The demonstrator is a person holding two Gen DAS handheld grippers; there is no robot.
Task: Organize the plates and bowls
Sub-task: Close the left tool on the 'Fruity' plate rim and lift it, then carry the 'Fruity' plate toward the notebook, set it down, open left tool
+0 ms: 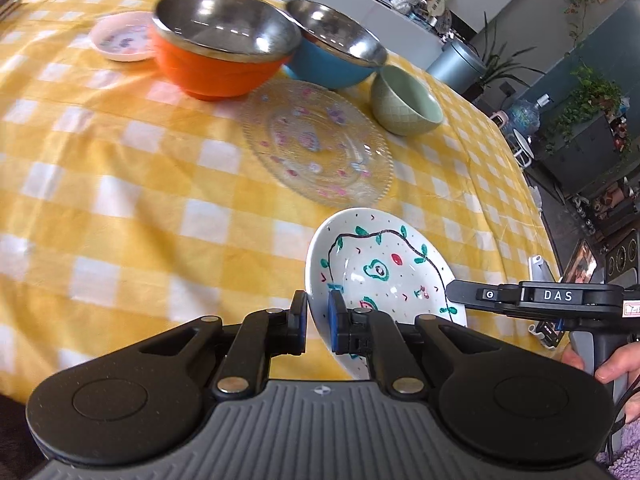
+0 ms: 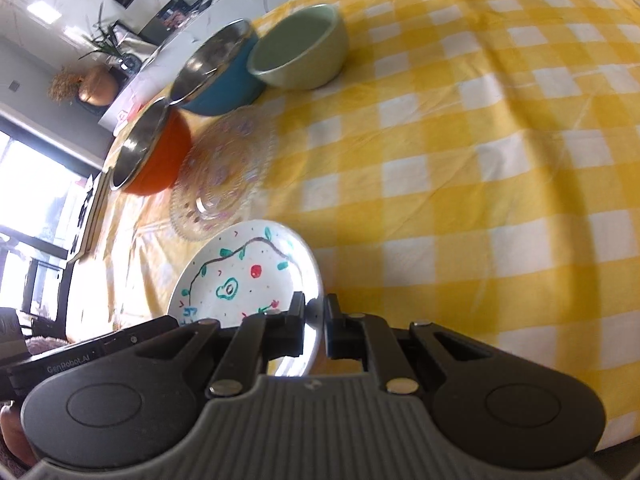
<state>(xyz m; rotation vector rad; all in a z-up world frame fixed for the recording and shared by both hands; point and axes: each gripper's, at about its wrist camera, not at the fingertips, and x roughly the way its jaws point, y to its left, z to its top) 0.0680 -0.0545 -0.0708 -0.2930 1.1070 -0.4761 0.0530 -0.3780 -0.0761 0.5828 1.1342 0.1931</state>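
Both grippers hold one white painted plate (image 1: 380, 268) with green and red drawings, lifted and tilted over the near table edge. My left gripper (image 1: 318, 312) is shut on its near rim. My right gripper (image 2: 316, 314) is shut on the opposite rim of the same plate (image 2: 248, 272); it also shows in the left wrist view (image 1: 452, 292). Beyond lie a clear glass plate (image 1: 316, 148) (image 2: 224, 176), an orange bowl (image 1: 216, 68) (image 2: 156, 164), a blue bowl (image 1: 324, 64) (image 2: 224, 80), a pale green bowl (image 1: 404, 104) (image 2: 304, 52) and a small pink plate (image 1: 120, 36).
A yellow and white checked cloth (image 1: 120, 160) covers the table (image 2: 480, 160). The table's right edge (image 1: 532, 216) drops off to a room with plants and furniture. A dark stack shows at the far left corner (image 1: 8, 4).
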